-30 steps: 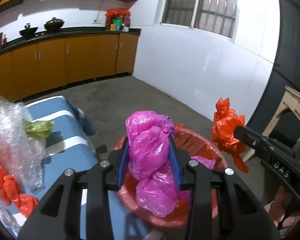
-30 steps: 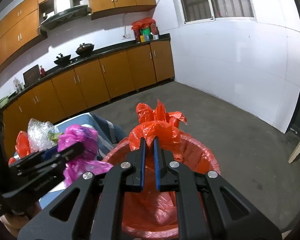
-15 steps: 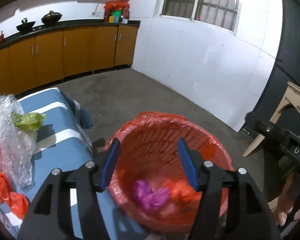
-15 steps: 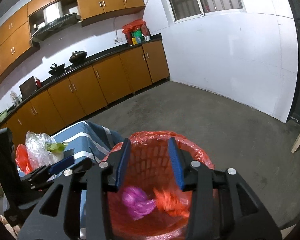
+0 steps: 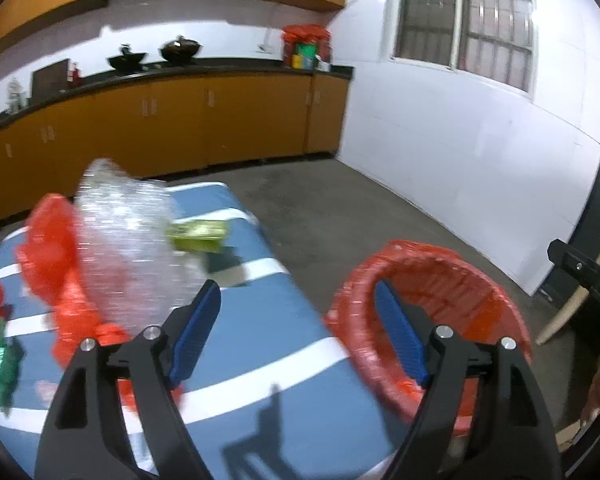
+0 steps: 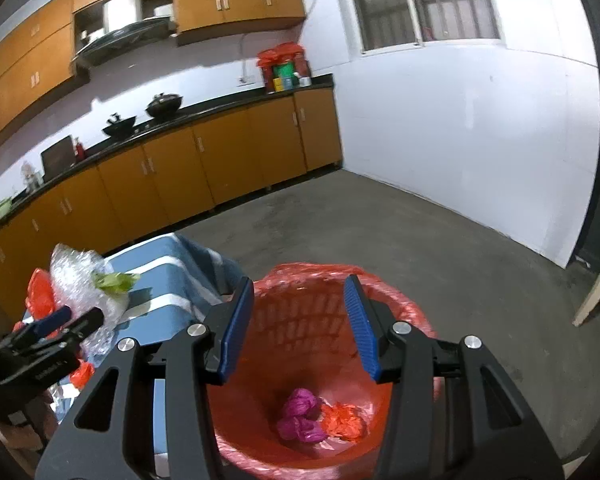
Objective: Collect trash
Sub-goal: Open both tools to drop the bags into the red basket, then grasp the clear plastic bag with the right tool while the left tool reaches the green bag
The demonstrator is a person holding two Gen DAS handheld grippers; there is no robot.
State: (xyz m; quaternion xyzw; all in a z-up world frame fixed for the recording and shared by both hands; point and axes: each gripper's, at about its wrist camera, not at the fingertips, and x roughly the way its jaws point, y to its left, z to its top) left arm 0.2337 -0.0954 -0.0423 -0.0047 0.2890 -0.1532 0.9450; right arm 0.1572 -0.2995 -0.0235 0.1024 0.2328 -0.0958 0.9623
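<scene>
The right tongs (image 6: pixel 298 324) hang over the mouth of the red-lined trash bin (image 6: pixel 410 310), jaws apart and opening, nothing between them. At the bottom of the bin lie a crumpled pink bag (image 6: pixel 300 416) and a crumpled orange bag (image 6: pixel 342 420), side by side and touching; neither wad has a clear long axis.

The left tongs (image 5: pixel 296 328) point over the blue-and-white striped surface (image 5: pixel 300 400) beside the bin, jaws spread wide and opening, with nothing held. Ahead of them on the surface a wad of clear bubble wrap (image 5: pixel 128 248) stands upright, its long axis rising towards the cabinets. A red plastic bag (image 5: pixel 54 256) leans against its left side, and a green wrapper (image 5: pixel 198 234) lies level at its right. At the surface's left edge sits a green foil scrap (image 5: pixel 0 364), blurred.
</scene>
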